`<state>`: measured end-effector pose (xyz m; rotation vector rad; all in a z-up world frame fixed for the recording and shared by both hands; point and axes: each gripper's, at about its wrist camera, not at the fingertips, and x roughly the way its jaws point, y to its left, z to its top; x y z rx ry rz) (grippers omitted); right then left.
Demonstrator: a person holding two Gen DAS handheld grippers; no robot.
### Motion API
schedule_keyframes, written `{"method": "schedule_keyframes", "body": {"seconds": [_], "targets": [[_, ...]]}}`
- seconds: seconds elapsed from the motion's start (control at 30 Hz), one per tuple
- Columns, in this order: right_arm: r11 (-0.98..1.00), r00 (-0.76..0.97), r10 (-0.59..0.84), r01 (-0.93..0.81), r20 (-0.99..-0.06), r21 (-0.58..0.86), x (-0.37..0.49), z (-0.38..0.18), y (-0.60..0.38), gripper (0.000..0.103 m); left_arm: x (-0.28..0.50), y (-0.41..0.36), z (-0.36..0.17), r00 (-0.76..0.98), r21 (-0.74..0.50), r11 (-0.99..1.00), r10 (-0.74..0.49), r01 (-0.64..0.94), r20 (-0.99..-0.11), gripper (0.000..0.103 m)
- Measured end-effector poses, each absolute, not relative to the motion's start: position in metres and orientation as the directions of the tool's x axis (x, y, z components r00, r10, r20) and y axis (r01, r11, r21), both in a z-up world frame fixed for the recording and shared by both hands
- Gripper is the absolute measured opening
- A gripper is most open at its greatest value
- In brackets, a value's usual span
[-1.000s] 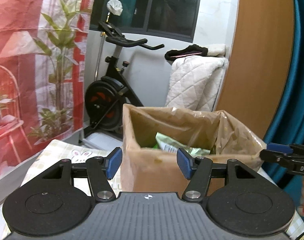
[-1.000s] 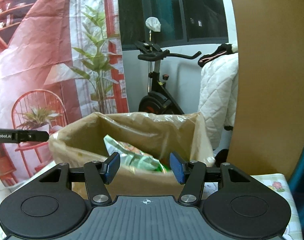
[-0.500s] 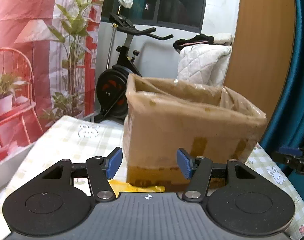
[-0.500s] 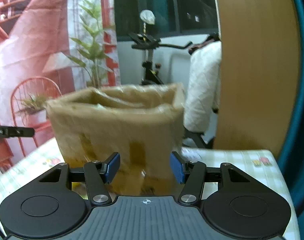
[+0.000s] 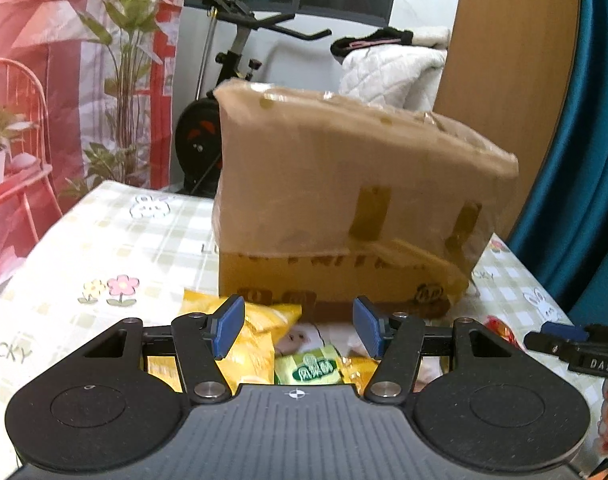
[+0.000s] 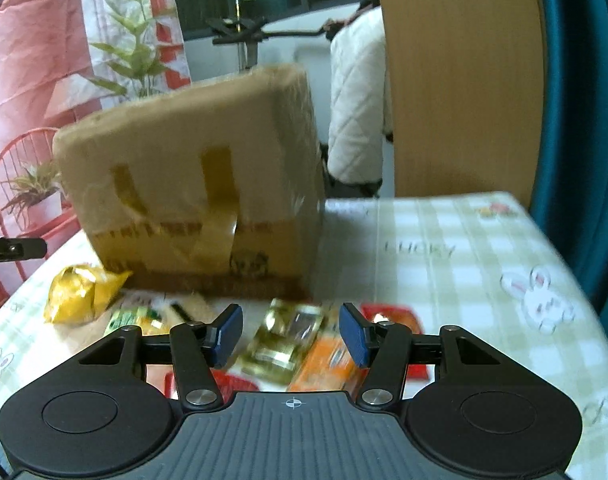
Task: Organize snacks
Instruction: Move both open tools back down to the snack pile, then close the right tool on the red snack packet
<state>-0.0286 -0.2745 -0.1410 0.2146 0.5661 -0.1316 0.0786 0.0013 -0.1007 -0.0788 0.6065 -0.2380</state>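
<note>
Checked tablecloth (image 5: 104, 240) carries the cardboard box (image 5: 343, 208); before it, left gripper (image 5: 298, 330) gapes empty over a yellow bag (image 5: 256, 336), light, crinkly, best pinched at its edge. Right gripper (image 6: 290, 334), likewise open and empty, hovers over a slippery gold packet (image 6: 284, 340).

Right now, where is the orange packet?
In the right wrist view the orange packet lies on the tablecloth in front of the cardboard box, beside a gold packet, under the open right gripper.

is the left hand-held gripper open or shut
Open: the left hand-held gripper has its blue pads apart, nothing pinched, above the yellow snack bag.
</note>
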Motion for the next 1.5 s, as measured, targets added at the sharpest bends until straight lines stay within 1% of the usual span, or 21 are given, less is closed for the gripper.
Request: {"method": "schedule_keyframes", "body": {"seconds": [0.17, 0.27, 0.33, 0.43, 0.8, 0.87, 0.93, 1.0, 1.07, 1.13, 1.17, 1.23, 1.27, 1.5], "targets": [[0.973, 0.806, 0.0, 0.136, -0.591, 0.186, -0.029, -0.161, -0.25, 0.052, 0.072, 0.002, -0.112, 0.775, -0.143, 0.97, -0.244, 0.198, -0.582, 0.062], [0.976, 0.787, 0.036, 0.106, -0.616, 0.192, -0.026, -0.172, -0.235, 0.054, 0.069, 0.004, -0.117, 0.763, -0.147, 0.97, -0.244, 0.195, -0.598, 0.062], [0.976, 0.777, 0.054, 0.093, -0.627, 0.198, -0.023, -0.177, -0.228, 0.061, 0.067, 0.006, -0.121, 0.758, -0.148, 0.97, -0.244, 0.193, -0.605, 0.062], [0.975, 0.762, 0.064, 0.091, -0.644, 0.204, -0.017, -0.183, -0.223, 0.064, 0.065, 0.006, -0.123, 0.754, -0.15, 0.969, -0.246, 0.195, -0.609, 0.062], [0.927, 0.747, 0.134, 0.138, -0.652, 0.349, -0.004, -0.195, -0.234, 0.065, 0.065, 0.005, -0.125, 0.748, -0.153, 0.967, -0.253, 0.201, -0.614, 0.062], [0.923, 0.746, 0.144, 0.135, -0.65, 0.36, -0.005, -0.195, -0.234, 0.057, 0.065, 0.006, -0.126, 0.745, -0.157, 0.967, -0.255, 0.201, -0.616, 0.062], [0.911, 0.752, 0.173, 0.123, -0.636, 0.394, -0.007, -0.194, -0.235, 0.042, 0.064, 0.007, -0.127, 0.742, -0.159, 0.966, -0.258, 0.203, -0.619, 0.062], [0.917, 0.759, 0.154, 0.128, -0.633, 0.377, -0.008, -0.191, -0.233, 0.041, 0.063, 0.008, -0.128, 0.739, -0.161, 0.965, -0.262, 0.207, -0.62, 0.061], [0.925, 0.765, 0.139, 0.125, -0.629, 0.357, -0.008, -0.186, -0.231, 0.039, 0.062, 0.008, -0.129, 0.735, -0.161, 0.963, -0.268, 0.214, -0.623, 0.056], [0.929, 0.777, 0.129, 0.122, -0.616, 0.349, -0.01, -0.181, -0.229, 0.027, 0.062, 0.009, -0.13, 0.735, -0.158, 0.963, -0.267, 0.216, -0.623, 0.056], [0.932, 0.782, 0.121, 0.123, -0.611, 0.342, -0.01, -0.178, -0.229, 0.024, 0.062, 0.009, -0.13, 0.737, -0.155, 0.965, -0.263, 0.213, -0.622, 0.056], [0.935, 0.792, 0.112, 0.119, -0.6, 0.333, -0.01, -0.171, -0.229, 0.014, 0.062, 0.011, -0.13, 0.74, -0.152, 0.967, -0.254, 0.204, -0.623, 0.056], [0.938, 0.796, 0.108, 0.118, -0.596, 0.327, -0.009, -0.169, -0.229, 0.011, 0.062, 0.013, -0.13, 0.74, -0.151, 0.968, -0.25, 0.2, -0.624, 0.056], [0.953, 0.816, 0.108, 0.077, -0.568, 0.292, -0.005, -0.155, -0.223, 0.011, 0.064, 0.024, -0.133, 0.743, -0.157, 0.976, -0.218, 0.152, -0.632, 0.056]]}}
